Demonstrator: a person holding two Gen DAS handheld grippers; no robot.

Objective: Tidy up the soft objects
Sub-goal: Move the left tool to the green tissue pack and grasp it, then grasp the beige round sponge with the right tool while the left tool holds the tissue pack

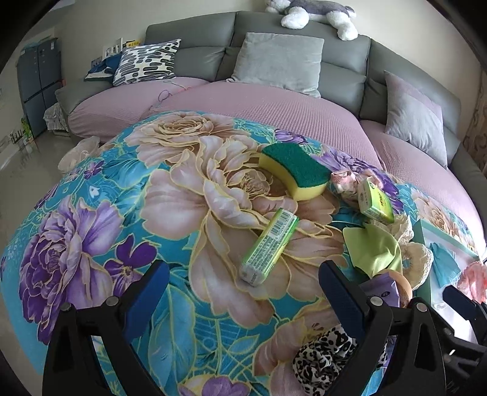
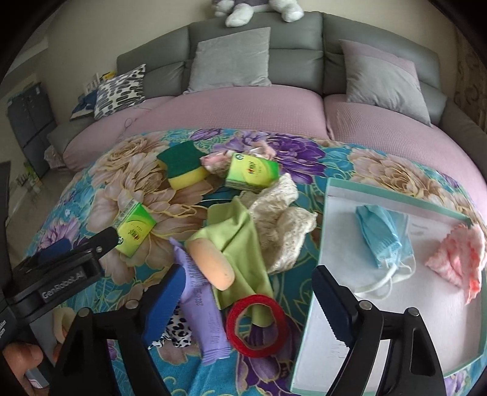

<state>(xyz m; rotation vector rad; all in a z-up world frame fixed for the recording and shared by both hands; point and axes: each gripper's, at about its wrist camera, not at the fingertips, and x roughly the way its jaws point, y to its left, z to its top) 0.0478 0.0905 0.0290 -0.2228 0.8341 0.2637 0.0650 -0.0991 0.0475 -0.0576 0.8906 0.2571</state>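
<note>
Both wrist cameras look steeply down and forward over a floral blanket toward the grey sofa. The right view sits further right, over the tray. Both share the sponge and clutter.

A living room with a grey sofa in soft daylight

The sofa fills the upper half of the frame, its seats under a mauve cover. Grey cushions and a patterned pillow lean on its back. A plain pale wall rises behind, a dark cabinet stands at upper left, above a glossy floor.
</note>
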